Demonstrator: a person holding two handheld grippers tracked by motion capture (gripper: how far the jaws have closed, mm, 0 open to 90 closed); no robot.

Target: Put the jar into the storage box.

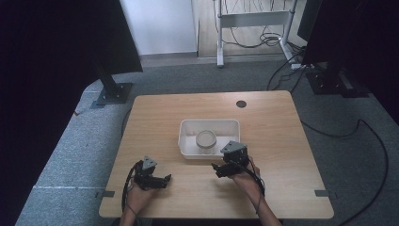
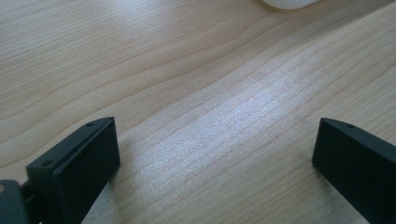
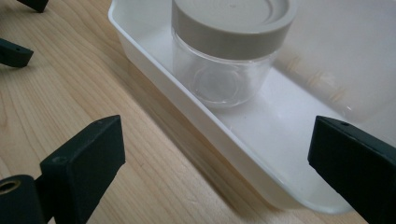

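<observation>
Inside the white tray [image 1: 188, 128], near its front wall, a clear jar [image 1: 206, 141] is standing upright. Its body is transparent and round, and a flat grey lid [image 3: 233, 21] with a raised rim is sitting on top, slightly wider than the glass. In the right gripper view the jar [image 3: 222, 77] is showing no visible contents, and its base is resting on the tray floor, close to the tray's near wall [image 3: 187, 116] but not touching it.

Just in front of the tray's front right corner, the right gripper [image 1: 217, 170] is hovering over the wooden table [image 1: 282, 141] with its jaws spread wide; they are framing the tray's near edge and gripping nothing. A hand [image 1: 244, 176] is holding it from behind.

Farther from the tray, toward its front left, the left gripper [image 1: 167, 179] is lying low over the table [image 2: 187, 93]. Its jaws are likewise standing wide apart, with bare wood between them.
</observation>
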